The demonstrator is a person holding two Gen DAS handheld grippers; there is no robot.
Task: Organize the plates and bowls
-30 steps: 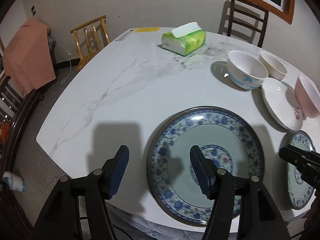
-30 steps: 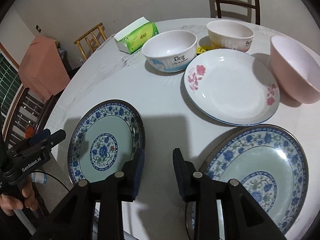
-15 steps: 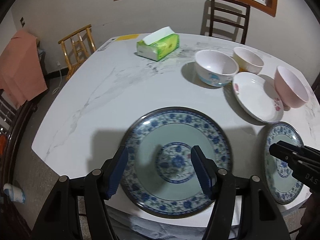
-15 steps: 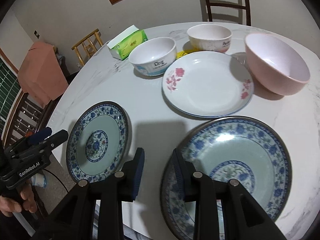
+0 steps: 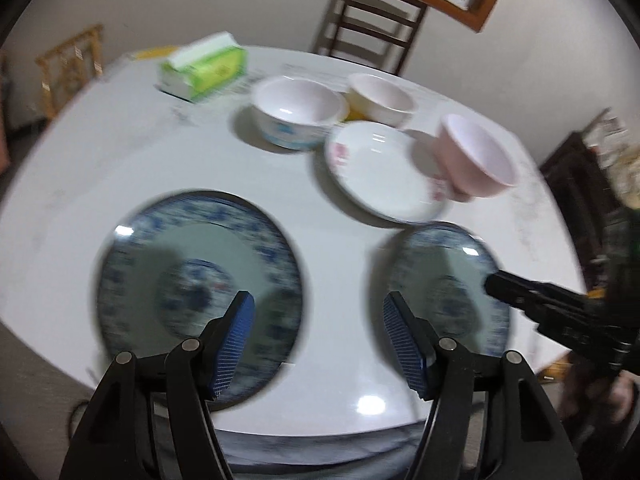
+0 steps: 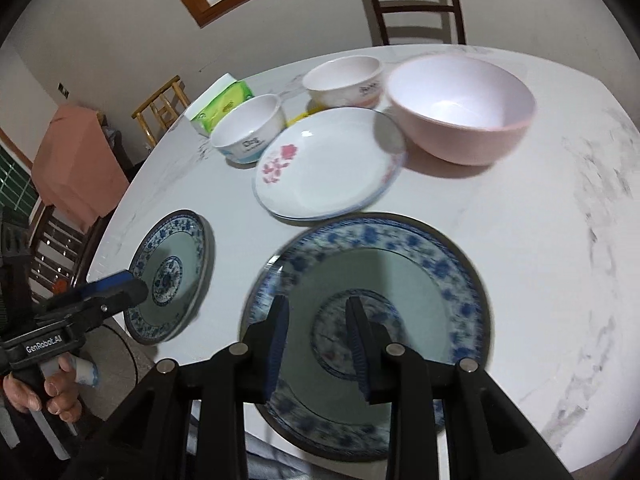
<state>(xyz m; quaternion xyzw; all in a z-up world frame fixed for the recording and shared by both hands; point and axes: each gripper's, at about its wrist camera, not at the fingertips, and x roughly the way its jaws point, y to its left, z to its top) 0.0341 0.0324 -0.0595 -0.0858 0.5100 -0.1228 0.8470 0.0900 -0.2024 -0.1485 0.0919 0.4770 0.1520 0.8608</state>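
Note:
Two blue-patterned plates lie near the table's front edge: the left one and the right one. Behind them stand a white floral plate, a pink bowl, a white bowl with blue print and a cream bowl. My left gripper is open and empty, above the gap between the blue plates. My right gripper is open and empty over the right blue plate.
A green tissue box sits at the back of the white marble table. A dark chair stands behind the table, a wooden chair at the left. A dark cabinet is at the right.
Both views have swung right with motion blur. My left gripper has moved from over the left blue plate to the gap between the plates. My right gripper now sits over the right plate, its jaws wider.

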